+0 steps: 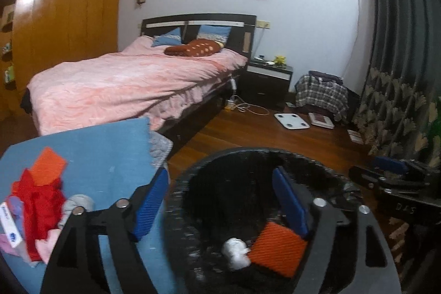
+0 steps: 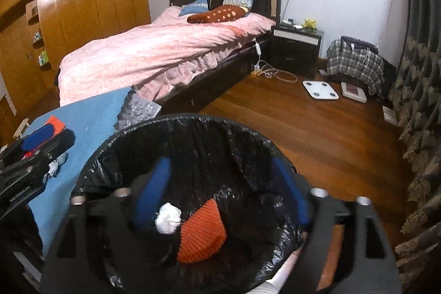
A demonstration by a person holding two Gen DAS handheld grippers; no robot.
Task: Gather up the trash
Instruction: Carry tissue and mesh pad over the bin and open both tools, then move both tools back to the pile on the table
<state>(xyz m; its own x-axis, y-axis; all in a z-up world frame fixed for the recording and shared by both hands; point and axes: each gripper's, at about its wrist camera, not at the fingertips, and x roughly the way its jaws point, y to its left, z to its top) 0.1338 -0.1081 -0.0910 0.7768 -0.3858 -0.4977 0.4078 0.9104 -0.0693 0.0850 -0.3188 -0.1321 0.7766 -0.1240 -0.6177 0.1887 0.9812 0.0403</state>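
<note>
Both wrist views look down, close over bin (image 1: 248,183) (image 2: 179,156), facing far bed (image 1: 124,79) (image 2: 165,51); left view sits further left.

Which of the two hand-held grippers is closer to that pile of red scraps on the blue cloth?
The left hand-held gripper is nearer: the red scraps lie just beside its left finger. The right hand-held gripper hangs over the black-lined bin, away from the pile.
</note>
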